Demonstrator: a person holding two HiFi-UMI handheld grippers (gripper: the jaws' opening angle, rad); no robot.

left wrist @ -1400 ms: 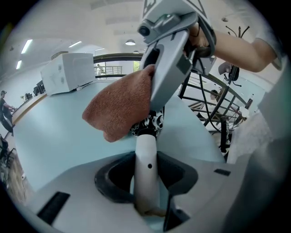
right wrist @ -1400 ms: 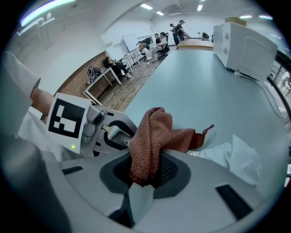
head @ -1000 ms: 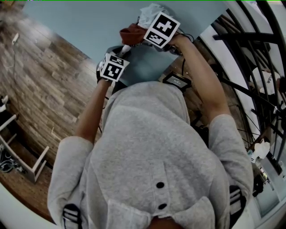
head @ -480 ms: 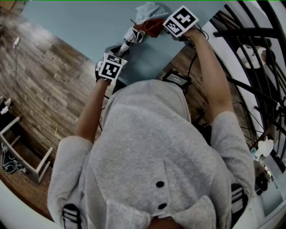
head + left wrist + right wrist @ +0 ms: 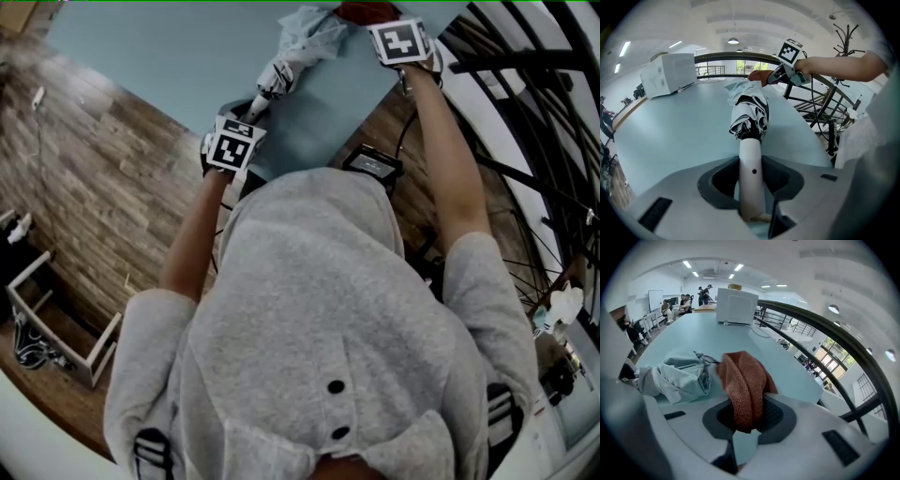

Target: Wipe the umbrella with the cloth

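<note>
Rust-red woven cloth (image 5: 743, 385) nipped in right gripper (image 5: 745, 430), soft, limp. Rigid white handle (image 5: 751, 164) of umbrella (image 5: 749, 115) clamped in left gripper (image 5: 752, 187), probably best hold; light, rest floppy.

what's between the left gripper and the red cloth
The folded umbrella: its white handle is clamped in the left gripper, and its bunched fabric runs toward the cloth. The left gripper view shows this.

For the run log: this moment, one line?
left tongs shut on umbrella | right tongs shut on cloth | cloth at umbrella's far end
</note>
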